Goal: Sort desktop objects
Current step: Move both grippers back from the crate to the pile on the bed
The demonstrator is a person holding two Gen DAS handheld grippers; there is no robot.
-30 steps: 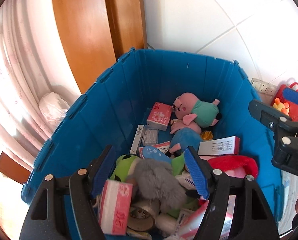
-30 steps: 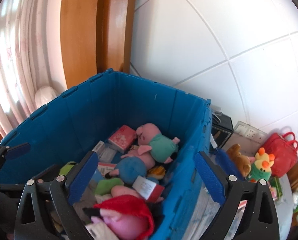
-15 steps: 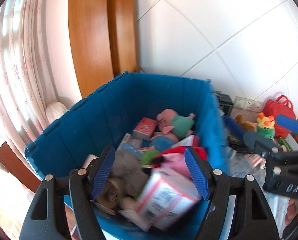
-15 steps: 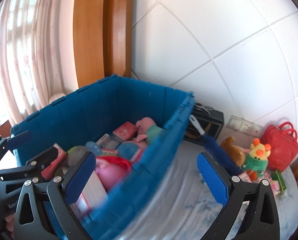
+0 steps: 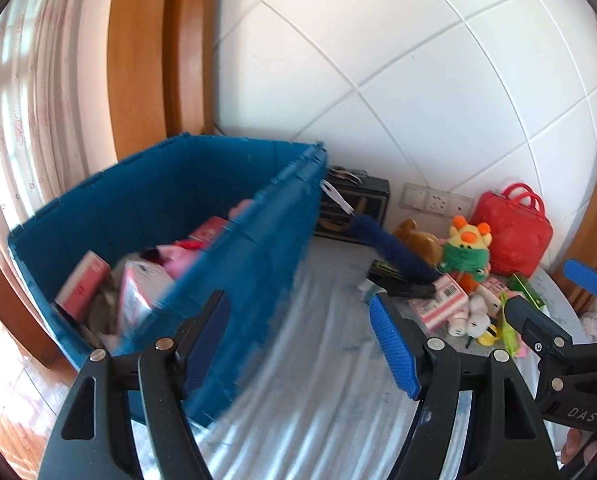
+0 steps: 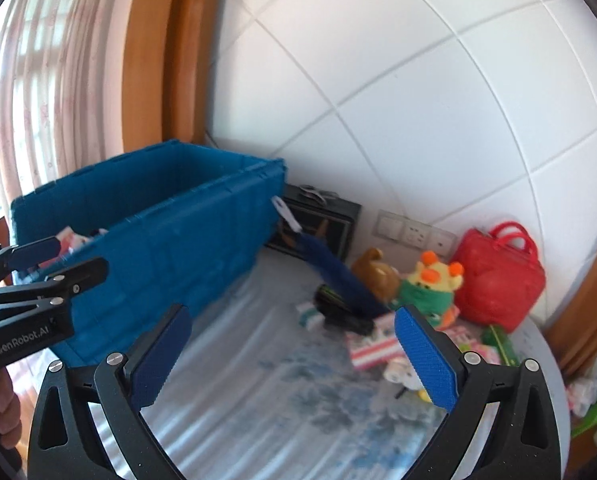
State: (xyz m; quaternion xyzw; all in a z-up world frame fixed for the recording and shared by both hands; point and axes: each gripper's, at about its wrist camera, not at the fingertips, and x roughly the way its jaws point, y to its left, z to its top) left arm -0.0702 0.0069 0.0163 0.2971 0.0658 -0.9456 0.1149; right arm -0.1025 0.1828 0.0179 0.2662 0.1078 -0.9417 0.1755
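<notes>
1. The left gripper [image 5: 302, 344] stands with its jaws apart and nothing between them, its blue pads framing only bare tabletop; my reading is that it is empty because it is heading for a fresh pick.
2. The right gripper [image 6: 294, 360] is likewise spread wide and empty, aimed down and forward at the loose clutter, which suggests both tools are being carried side by side toward the unsorted pile.
3. Just to the left of both grippers sits the blue crate [image 5: 234, 280], its long near wall facing the bare stretch of the grey table [image 6: 258, 400]. Being open-topped and close to the pile, it looks like the sorting bin.
4. Inside the crate, pink-and-white boxes [image 5: 82, 284] lie at the near end, with pink and red soft shapes further in; motion blur hides the rest.
5. To the far right the things not yet sorted lie on the table: a dark blue brush [image 6: 338, 276] leaning from the crate's corner down to the pile, a brown plush [image 6: 374, 276], a yellow duck plush [image 6: 434, 284], a striped pink box [image 6: 372, 346] and small white toys beside it.
6. A red bag [image 6: 498, 276] stands shut against the tiled wall, right of the duck; its contents are hidden.
</notes>
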